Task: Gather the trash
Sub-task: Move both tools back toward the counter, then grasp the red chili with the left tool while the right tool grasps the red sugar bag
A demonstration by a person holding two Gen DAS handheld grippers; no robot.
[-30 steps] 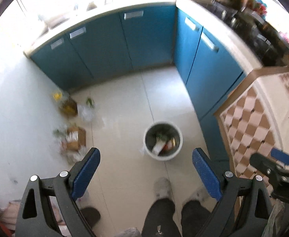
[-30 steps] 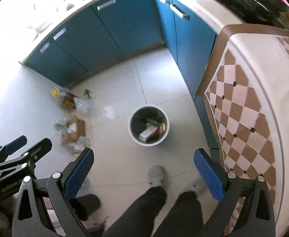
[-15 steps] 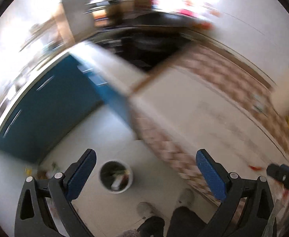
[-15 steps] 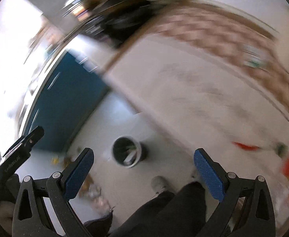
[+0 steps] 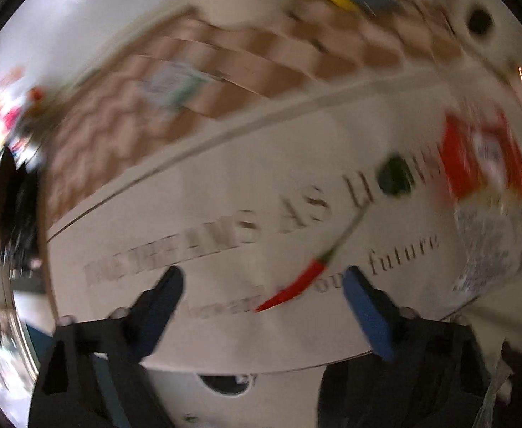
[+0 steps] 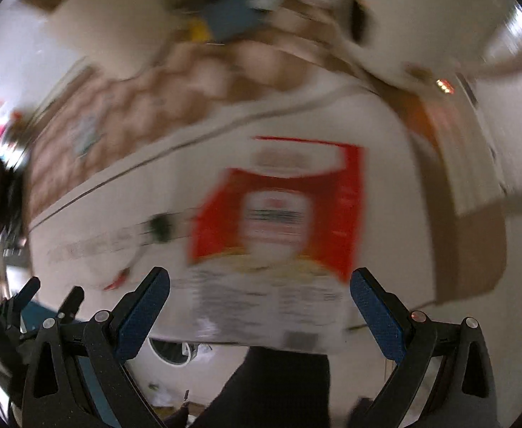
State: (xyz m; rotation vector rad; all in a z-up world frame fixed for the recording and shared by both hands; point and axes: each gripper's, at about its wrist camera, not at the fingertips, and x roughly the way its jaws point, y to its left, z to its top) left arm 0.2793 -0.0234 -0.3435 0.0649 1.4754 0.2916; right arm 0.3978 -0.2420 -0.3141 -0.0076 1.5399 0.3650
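Both views are blurred by motion. A red chilli with a green stem lies on the white printed tablecloth. It lies between the fingertips of my left gripper, nearer the right finger; the jaws are closing and do not touch it. A dark green round scrap and a red-and-white food packet lie further right. My right gripper hangs open over the near end of that packet, pads apart from it. The chilli shows at the left there.
A brown-and-cream chequered cloth covers the far part of the table. A cardboard box stands at the right. The table's front edge runs just below the fingers. A person's dark trouser leg is under it.
Both views have swung from the floor, with the bin and blue cabinets, onto the table top. Both grippers have rolled. The left jaws stand narrower than before.
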